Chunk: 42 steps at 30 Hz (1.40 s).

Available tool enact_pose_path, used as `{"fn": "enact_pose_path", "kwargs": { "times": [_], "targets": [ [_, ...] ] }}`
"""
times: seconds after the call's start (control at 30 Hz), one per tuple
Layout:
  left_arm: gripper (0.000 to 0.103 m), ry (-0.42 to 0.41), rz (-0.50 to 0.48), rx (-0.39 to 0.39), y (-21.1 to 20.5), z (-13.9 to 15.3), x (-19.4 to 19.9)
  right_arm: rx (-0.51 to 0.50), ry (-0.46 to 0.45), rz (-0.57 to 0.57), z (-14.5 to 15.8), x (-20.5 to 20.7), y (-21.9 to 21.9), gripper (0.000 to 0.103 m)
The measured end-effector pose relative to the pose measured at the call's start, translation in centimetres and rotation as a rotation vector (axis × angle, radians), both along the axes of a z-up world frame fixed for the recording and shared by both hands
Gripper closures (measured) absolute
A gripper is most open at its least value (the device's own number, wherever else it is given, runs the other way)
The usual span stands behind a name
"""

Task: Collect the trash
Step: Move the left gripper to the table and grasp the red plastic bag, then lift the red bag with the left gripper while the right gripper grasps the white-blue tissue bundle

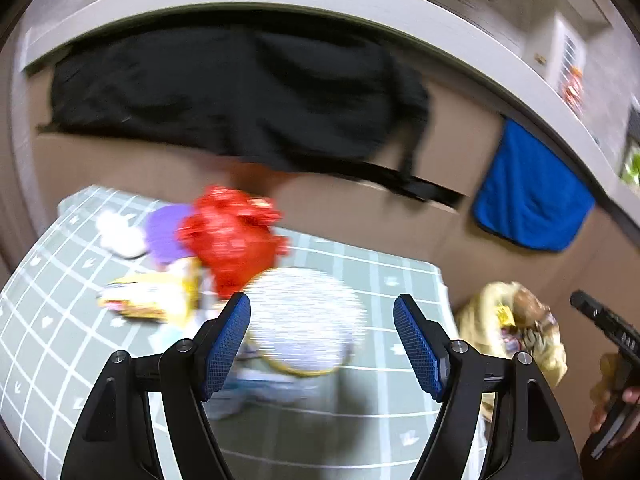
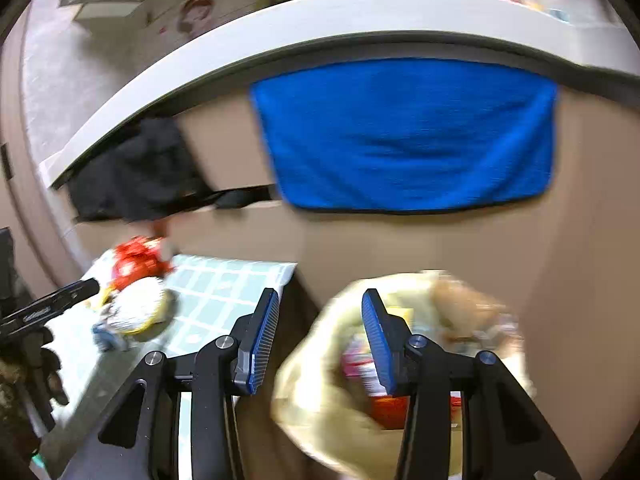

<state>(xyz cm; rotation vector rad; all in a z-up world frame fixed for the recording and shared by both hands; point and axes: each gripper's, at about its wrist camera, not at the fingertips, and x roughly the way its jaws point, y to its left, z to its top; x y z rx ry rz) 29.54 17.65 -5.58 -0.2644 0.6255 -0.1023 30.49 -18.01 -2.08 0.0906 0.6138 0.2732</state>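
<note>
**Collect trash — left side lining up on the pile, bag waiting at right**

The left hand-held gripper [image 1: 322, 344] is hanging over the counter [image 1: 48, 320] with its jaws spread wide and nothing between the pads. Just ahead of it a heap of trash is lying on the checked mat: a white round wrapper [image 1: 304, 316] nearest the fingers, a red crumpled wrapper [image 1: 232, 236] behind it, a yellow packet [image 1: 156, 296] to the left, then a purple piece [image 1: 166, 232] and a white scrap [image 1: 120, 232] further back.

The right hand-held gripper [image 2: 320, 336] is standing beside the counter's edge, jaws part open. The yellow bag [image 2: 320, 412], already carrying some wrappers, is sitting below and ahead of it — its rim seems to run by the right finger, but I cannot tell whether the pads are pinching it.

Judgement: a pick step is in hand. The next move is calling for the left jaws to drop around the white wrapper, close, and carry it across to the bag, with the bag mouth kept open.

Hard to read: both views are smeared, so the labels and the exact edges of the wrappers are lost. The pile is overlapping, hiding what lies underneath. The bag's lower part is cut off.
</note>
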Motion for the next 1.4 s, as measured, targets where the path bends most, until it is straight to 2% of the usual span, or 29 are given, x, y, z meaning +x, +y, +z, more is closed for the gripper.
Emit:
{"fn": "enact_pose_path", "kwargs": {
  "times": [0.13,0.27,0.37,0.47,0.53,0.7,0.83,0.97,1.03,1.17,1.3,1.4],
  "targets": [
    [0.029,0.003,0.042,-0.05,5.5,-0.3,0.2,0.01,0.036,0.121,-0.1,0.8,4.9,0.062],
    [0.027,0.021,0.063,-0.115,10.6,-0.7,1.5,0.03,0.075,0.194,-0.6,1.2,8.5,0.062],
    [0.027,0.053,0.061,-0.153,12.8,-1.3,2.1,0.008,0.09,0.238,-1.1,1.3,11.1,0.062],
    [0.027,0.071,0.018,-0.206,12.5,-1.5,2.9,-0.025,0.095,0.265,-1.6,1.3,12.9,0.062],
    [0.027,0.072,0.013,-0.197,11.3,-1.4,4.0,-0.015,0.106,0.271,-2.0,1.6,13.5,0.062],
    [0.027,0.07,0.091,-0.181,8.4,-1.7,8.0,-0.002,0.123,0.243,-2.8,2.4,13.8,0.062],
    [0.027,0.136,0.166,-0.127,6.6,-3.5,11.9,0.005,0.132,0.234,-3.3,2.6,13.3,0.062],
    [0.027,0.212,0.182,-0.125,6.1,-5.6,14.1,0.001,0.138,0.227,-3.7,2.5,12.4,0.062],
    [0.033,0.245,0.17,-0.135,6.3,-6.1,13.9,-0.004,0.148,0.227,-4.1,2.6,12.1,0.062],
    [0.04,0.252,0.152,-0.158,7.1,-5.8,11.5,0.015,0.166,0.238,-4.5,3.1,12.0,0.062],
    [0.044,0.259,0.085,-0.216,8.3,-5.9,7.6,0.032,0.171,0.288,-4.4,3.6,13.6,0.062],
    [0.044,0.248,0.042,-0.226,9.1,-5.5,3.6,0.035,0.182,0.336,-4.4,3.8,15.5,0.062]
  ]
}}
